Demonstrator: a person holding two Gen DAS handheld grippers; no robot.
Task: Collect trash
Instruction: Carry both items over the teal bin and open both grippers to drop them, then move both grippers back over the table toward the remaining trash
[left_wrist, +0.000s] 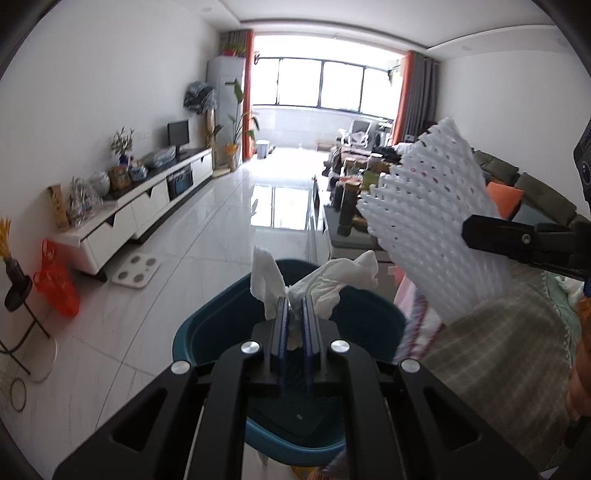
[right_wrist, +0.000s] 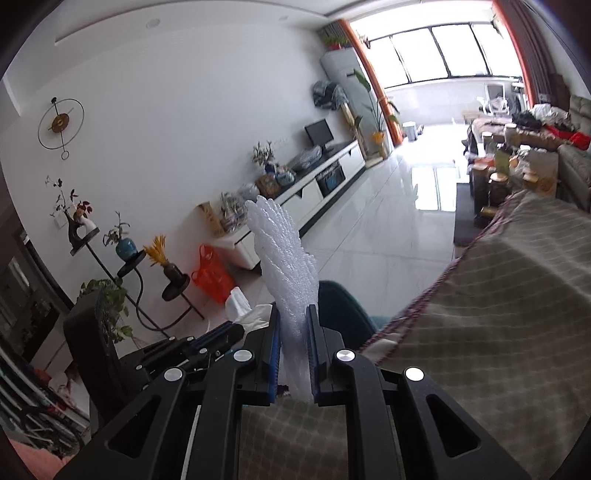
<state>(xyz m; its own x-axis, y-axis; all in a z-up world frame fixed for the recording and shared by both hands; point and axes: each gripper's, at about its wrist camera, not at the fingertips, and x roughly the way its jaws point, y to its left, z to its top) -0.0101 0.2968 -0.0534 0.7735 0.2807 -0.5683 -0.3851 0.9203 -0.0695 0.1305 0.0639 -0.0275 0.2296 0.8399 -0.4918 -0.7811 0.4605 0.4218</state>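
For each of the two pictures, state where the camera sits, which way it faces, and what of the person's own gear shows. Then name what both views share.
Left wrist view: sits on the left claw, facing down the room toward the window; its fingers pinch a white tissue over a teal bin; the right claw enters from the right.
Right wrist view: sits on the right claw, facing the TV wall; it pinches white foam netting.
Shared: tissue, netting, bin, orange bag.

We see only part of the teal bin (left_wrist: 221, 325): the left gripper (left_wrist: 294, 306) covers its middle, and its near rim drops off the frame's bottom edge. The checked tablecloth (right_wrist: 498, 295) blurs (its pattern smeared), and the coffee-table clutter (right_wrist: 509, 162) stays too small to identify.
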